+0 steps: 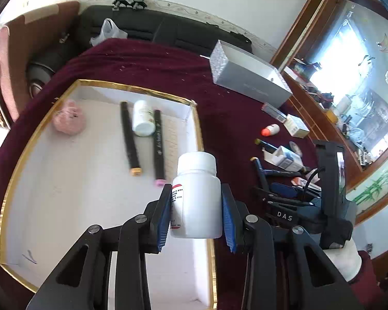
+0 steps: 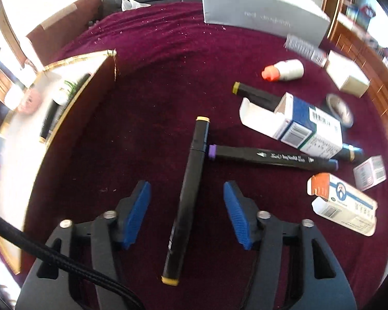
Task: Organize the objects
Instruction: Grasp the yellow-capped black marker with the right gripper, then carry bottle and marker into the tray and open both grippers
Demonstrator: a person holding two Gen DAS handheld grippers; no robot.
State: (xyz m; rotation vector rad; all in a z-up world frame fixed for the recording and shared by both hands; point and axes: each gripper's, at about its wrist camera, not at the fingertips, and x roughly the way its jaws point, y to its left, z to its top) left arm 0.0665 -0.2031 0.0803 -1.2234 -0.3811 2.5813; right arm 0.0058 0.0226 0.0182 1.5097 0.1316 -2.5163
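My left gripper is shut on a white plastic bottle with a red-edged label. It holds the bottle upright over the right edge of a white gold-rimmed tray. In the tray lie two black markers, another white bottle and a pink soft item. My right gripper is open and points down at the dark red cloth. A black marker with yellow ends lies lengthwise between its blue pads, touching neither.
Right of the marker lie a purple-capped marker, an open blue-and-white carton, a carton with an orange flap and a small orange-capped bottle. A long grey box sits at the back. The tray corner stands to the left.
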